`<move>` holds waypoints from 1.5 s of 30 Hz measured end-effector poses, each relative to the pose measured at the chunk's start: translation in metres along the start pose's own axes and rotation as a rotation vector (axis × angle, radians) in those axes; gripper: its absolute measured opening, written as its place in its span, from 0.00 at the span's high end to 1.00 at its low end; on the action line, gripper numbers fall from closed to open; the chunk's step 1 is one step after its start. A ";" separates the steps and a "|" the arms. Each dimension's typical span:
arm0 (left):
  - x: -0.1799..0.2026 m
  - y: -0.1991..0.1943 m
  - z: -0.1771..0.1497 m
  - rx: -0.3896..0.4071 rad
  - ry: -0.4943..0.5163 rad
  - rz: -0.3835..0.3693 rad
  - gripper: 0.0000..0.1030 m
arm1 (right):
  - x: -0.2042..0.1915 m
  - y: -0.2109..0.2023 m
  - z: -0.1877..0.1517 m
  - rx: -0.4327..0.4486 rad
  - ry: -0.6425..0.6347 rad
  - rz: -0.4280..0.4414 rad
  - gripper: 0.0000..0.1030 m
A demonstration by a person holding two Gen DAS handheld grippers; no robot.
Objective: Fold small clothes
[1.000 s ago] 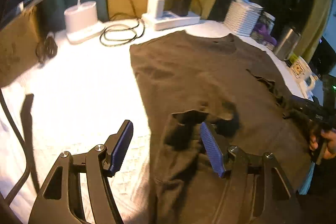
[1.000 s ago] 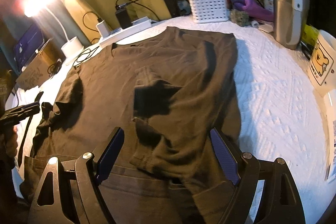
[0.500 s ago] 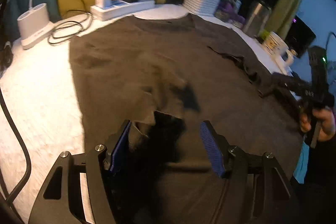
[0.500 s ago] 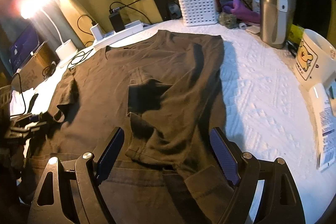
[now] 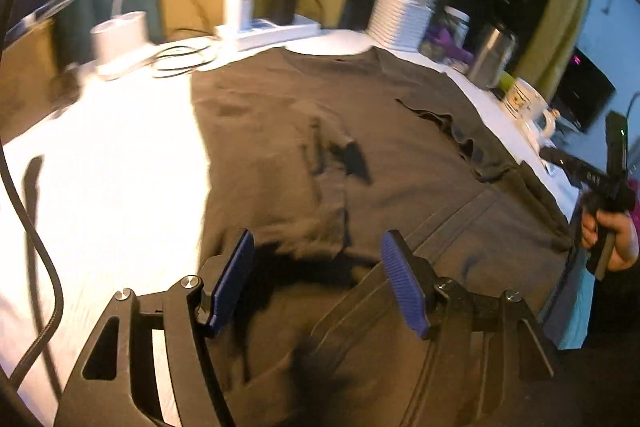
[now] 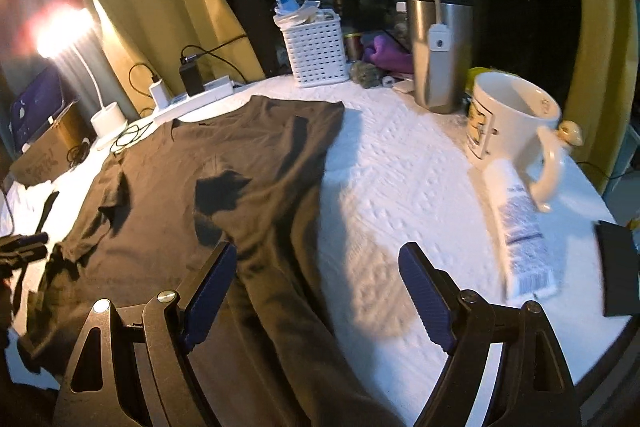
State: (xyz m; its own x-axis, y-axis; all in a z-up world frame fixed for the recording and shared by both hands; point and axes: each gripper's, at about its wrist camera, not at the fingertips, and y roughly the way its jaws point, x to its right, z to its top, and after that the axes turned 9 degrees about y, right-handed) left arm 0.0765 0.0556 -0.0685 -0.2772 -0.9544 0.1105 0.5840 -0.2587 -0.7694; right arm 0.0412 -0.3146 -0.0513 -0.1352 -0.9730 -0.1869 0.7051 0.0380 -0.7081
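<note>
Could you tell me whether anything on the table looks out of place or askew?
Only the dark T-shirt itself: its sleeve is folded inward in a crumpled ridge. The mug and steel tumbler stand upright; nothing is spilled.

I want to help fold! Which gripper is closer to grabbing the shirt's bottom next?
Probably left. The left gripper is open right above the lower cloth of the shirt; the right gripper, also open, is mostly above the white cover beside its edge.
</note>
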 end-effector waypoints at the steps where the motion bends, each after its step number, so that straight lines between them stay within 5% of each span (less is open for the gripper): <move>1: -0.001 -0.004 -0.005 0.002 -0.012 0.017 0.35 | 0.001 -0.002 -0.003 0.001 -0.009 0.005 0.28; 3: -0.005 -0.010 -0.019 -0.002 -0.036 0.050 0.33 | -0.003 -0.003 -0.011 -0.012 -0.045 0.021 0.47; 10: -0.020 -0.015 -0.062 -0.048 -0.109 0.164 0.31 | -0.028 0.015 -0.031 -0.062 -0.176 0.022 0.53; 11: -0.021 -0.016 -0.067 -0.051 -0.116 0.170 0.31 | -0.032 0.017 -0.033 -0.064 -0.208 0.012 0.63; 12: -0.021 -0.017 -0.070 -0.052 -0.120 0.170 0.31 | -0.036 0.020 -0.036 -0.074 -0.234 -0.002 0.86; 13: -0.020 -0.016 -0.073 -0.056 -0.120 0.169 0.31 | -0.036 0.019 -0.038 -0.075 -0.243 -0.015 0.91; 16: -0.011 -0.016 -0.078 -0.045 -0.091 0.154 0.37 | -0.037 0.007 -0.044 -0.057 -0.266 -0.034 0.94; 19: -0.002 -0.015 -0.082 -0.056 -0.052 0.146 0.75 | -0.034 -0.014 -0.051 -0.043 -0.278 -0.057 0.96; 22: 0.003 -0.021 -0.086 -0.048 -0.025 0.156 0.91 | -0.027 -0.036 -0.062 -0.041 -0.277 -0.078 0.96; 34: 0.016 -0.056 -0.095 -0.008 -0.006 0.144 0.96 | -0.025 -0.054 -0.082 -0.054 -0.292 -0.067 0.96; 41: 0.004 -0.048 -0.117 -0.101 -0.014 0.190 0.96 | 0.009 -0.067 -0.102 -0.124 -0.243 -0.124 0.96; 45: 0.005 -0.046 -0.117 -0.090 -0.033 0.199 0.95 | 0.020 -0.071 -0.112 -0.117 -0.202 -0.137 0.96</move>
State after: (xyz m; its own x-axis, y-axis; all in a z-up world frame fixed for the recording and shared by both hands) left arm -0.0414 0.0807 -0.1062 -0.1369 -0.9901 -0.0295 0.5539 -0.0518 -0.8310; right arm -0.0892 -0.3110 -0.0813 -0.0739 -0.9961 0.0474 0.6028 -0.0825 -0.7936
